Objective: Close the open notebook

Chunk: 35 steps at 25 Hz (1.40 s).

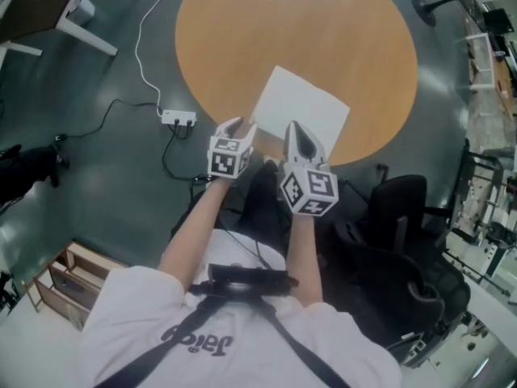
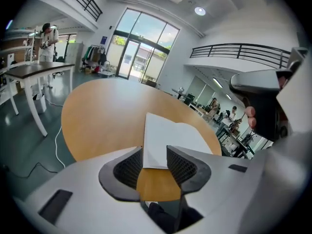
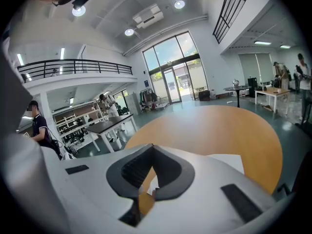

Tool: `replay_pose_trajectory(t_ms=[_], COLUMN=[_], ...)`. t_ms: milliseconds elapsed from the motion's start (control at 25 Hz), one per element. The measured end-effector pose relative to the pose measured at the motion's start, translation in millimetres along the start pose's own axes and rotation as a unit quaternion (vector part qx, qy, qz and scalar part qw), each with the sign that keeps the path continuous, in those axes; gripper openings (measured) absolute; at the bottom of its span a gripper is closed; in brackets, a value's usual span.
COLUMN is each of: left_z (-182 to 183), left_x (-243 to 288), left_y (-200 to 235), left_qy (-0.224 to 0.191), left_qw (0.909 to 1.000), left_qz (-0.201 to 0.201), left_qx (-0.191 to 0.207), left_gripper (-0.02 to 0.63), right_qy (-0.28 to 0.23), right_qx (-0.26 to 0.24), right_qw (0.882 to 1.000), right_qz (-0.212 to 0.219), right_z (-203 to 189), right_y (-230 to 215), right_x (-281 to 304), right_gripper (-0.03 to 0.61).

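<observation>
The notebook lies white face up on the round wooden desk, close to the desk's near edge and turned so that one corner points toward the person. In the left gripper view its pages show a faint rise along the middle, and the desk's near rim runs just below them.

Both bare forearms reach forward from the body, close together and roughly parallel, with the wrists angled so that each tool points forward and down at the desk's near edge.

The left hand-held gripper sits at the notebook's left corner. Its jaws stand apart, and the notebook's near corner shows in the gap between them. The pads do not press on the paper, and whether they touch it cannot be told. Its marker cube faces up toward the head camera.

The right hand-held gripper is over the notebook's near side, beside the left one and slightly nearer the person. Its jaws are drawn together at the tips with nothing caught between them. Through the slit behind the tips only the desk and a bit of white paper can be seen. Its own marker cube sits just above the wrist.

On the floor off the desk's left edge lies a power strip, and a black chair stands off the near right edge.
</observation>
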State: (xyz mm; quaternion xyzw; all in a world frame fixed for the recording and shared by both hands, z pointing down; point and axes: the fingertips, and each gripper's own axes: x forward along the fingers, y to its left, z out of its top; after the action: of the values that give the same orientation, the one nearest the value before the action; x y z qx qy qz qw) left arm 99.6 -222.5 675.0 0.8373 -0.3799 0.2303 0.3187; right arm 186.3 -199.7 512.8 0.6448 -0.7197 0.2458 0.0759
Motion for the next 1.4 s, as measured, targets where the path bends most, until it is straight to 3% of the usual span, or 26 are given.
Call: replay_pose_trajectory(t_ms=[160, 400, 680, 1040, 1400], left_z=[-13, -27, -36, -35, -34], left_x=[14, 31, 34, 36, 38], left_y=[-3, -1, 4, 14, 18], left_qy=[0.021, 0.039, 0.058, 0.084, 0.08], left_qw=[0.9997, 0.9981, 0.9956, 0.9869, 0.9881], left_qz=[0.006, 0.038, 0.073, 0.134, 0.131], left_qx=[-0.009, -0.029, -0.01, 0.033, -0.005], left_gripper=[0.207, 0.207, 0.207, 0.139, 0.082], right_qy=[0.018, 0.045, 0.065, 0.056, 0.05], right_qx=[0.001, 0.009, 0.039, 0.064, 0.066], right_qw=[1.0, 0.999, 0.997, 0.996, 0.996], right_qz=[0.0, 0.005, -0.005, -0.018, -0.02], right_z=[-4, -22, -38, -35, -29], right_y=[-10, -16, -37, -49, -58], right_x=[3, 2, 0, 0, 0], right_gripper=[0.02, 0.02, 0.02, 0.021, 0.021])
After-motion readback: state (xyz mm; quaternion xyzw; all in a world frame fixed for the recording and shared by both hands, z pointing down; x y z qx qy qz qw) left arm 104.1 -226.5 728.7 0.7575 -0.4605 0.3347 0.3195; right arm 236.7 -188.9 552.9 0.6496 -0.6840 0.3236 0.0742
